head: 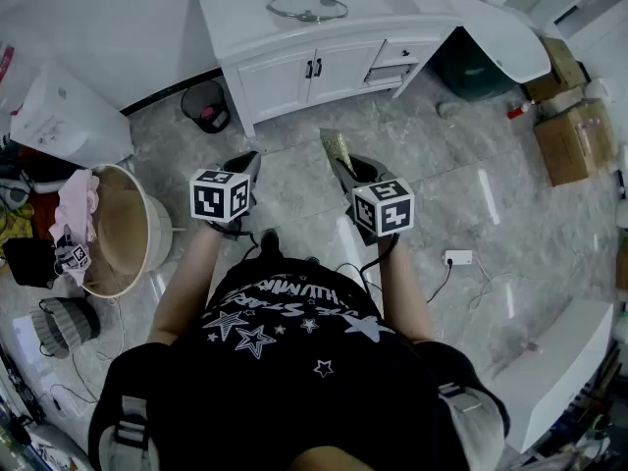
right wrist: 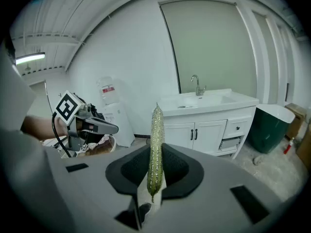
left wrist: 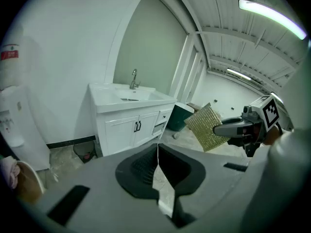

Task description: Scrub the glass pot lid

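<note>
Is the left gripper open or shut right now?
Shut: in the left gripper view, the left gripper has its jaws meeting at a thin seam, with nothing between them.

Bare floor (head: pixel 294 180) up to the vanity (head: pixel 294 77)

The glass pot lid (head: pixel 307 7) is seen too small for its state to be judged. In the right gripper view the scouring pad (right wrist: pixel 155 144) is shown only edge-on, its faces hidden.
</note>
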`<state>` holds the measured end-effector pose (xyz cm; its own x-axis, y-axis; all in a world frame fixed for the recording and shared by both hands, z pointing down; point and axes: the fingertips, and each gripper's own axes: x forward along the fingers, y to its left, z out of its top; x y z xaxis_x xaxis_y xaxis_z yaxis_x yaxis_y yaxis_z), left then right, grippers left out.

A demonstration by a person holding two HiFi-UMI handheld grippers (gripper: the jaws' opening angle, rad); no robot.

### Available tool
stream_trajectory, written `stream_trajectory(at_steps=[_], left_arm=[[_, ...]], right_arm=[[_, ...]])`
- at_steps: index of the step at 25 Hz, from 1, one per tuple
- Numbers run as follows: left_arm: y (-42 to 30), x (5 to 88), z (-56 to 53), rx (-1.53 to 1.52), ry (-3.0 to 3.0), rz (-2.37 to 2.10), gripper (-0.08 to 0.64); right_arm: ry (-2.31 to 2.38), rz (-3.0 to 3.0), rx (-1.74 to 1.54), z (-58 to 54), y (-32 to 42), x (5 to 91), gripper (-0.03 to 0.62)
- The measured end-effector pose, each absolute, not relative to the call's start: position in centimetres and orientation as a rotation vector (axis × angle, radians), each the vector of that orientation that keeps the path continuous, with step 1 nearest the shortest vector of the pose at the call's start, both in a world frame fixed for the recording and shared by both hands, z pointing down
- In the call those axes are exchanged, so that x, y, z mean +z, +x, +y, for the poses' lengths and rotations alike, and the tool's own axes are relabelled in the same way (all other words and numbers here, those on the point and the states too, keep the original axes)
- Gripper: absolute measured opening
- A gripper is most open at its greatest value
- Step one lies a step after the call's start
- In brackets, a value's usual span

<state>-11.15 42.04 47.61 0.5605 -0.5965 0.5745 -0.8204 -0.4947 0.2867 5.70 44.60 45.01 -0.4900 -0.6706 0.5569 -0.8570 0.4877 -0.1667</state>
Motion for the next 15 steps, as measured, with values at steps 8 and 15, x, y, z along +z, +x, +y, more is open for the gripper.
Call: stream_trajectory(at_steps=[8, 15], left_arm=[[-11.5, 48.9, 41.3, 0.559, 2.254, -1.088, 0.012], [-12.2, 49.7, 39.1, 0.548, 2.253, -1.054, 0.012]], right_arm=[[1.257, -2.301, 0.641, 43.9, 4.6, 46.0, 0.061], [1.29, -2.266, 0.661, 42.5, 3.7, 46.7, 0.061]])
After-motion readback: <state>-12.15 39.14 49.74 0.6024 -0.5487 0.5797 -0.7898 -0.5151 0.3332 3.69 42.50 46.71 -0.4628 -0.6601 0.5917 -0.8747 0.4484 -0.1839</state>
